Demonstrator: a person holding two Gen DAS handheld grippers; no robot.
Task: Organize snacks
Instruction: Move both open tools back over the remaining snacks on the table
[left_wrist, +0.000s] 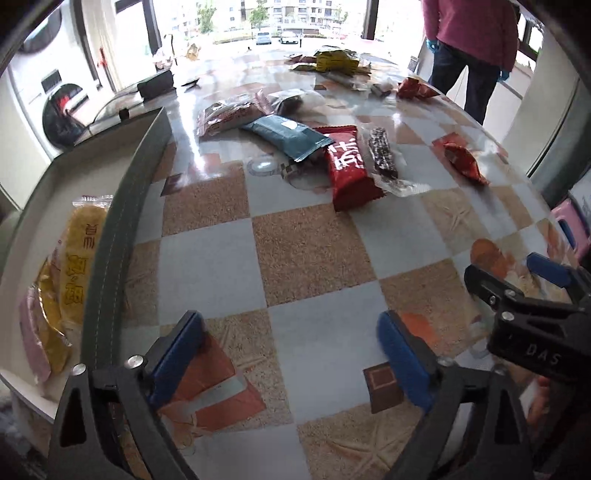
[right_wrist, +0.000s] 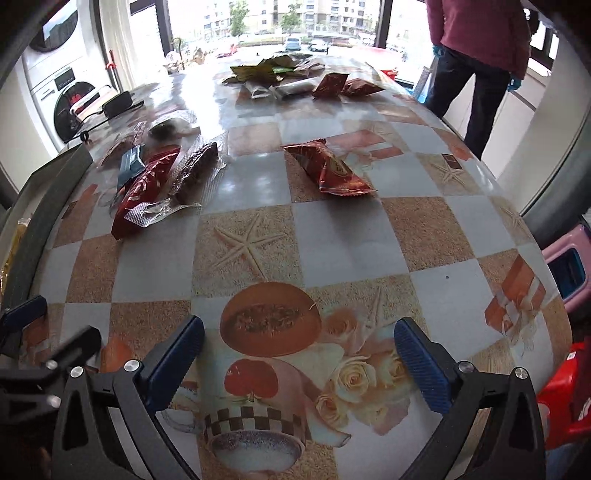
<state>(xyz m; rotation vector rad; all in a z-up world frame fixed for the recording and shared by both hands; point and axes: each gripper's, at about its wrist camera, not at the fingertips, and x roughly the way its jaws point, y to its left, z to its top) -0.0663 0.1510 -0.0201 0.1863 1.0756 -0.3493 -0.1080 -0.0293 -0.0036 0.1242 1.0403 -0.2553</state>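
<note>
Both grippers empty over the bench, most snacks still loose

Our left gripper (left_wrist: 291, 354) has its blue ribbed fingers (left_wrist: 177, 354) spread wide with nothing between them, only the glossy checked tablecloth (left_wrist: 306, 251) below. Our right gripper (right_wrist: 299, 365) is the same: fingers (right_wrist: 421, 365) wide apart and empty, hanging over a printed picture of fruit and roses on the cloth.

Just left of the left gripper stands the grey box (left_wrist: 122, 221), with a stiff stitched rim and pale inner walls. We judge it to be the collecting place, since a yellow packet (left_wrist: 79, 258) with printed characters and a pinkish packet (left_wrist: 33, 332) beside it already lie inside.

What is left is the larger share. Near the middle of the bench lies a cluster: a red foil bar wrapper (left_wrist: 349, 166), a flat teal pouch (left_wrist: 288, 136) partly overlapping it, a dark bar in clear crinkled film (left_wrist: 384, 155), and further back a reddish-brown bag (left_wrist: 229, 114). A crumpled orange-red foil packet (right_wrist: 328, 170) lies apart on the right gripper's side. At the far end sits another heap, with a yellow-green packet (right_wrist: 258, 70) and more red foil packets (right_wrist: 332, 85). A person in a maroon top (right_wrist: 480, 29) stands beyond the bench.

We would call the task early: two packets stowed, many yet to gather
</note>
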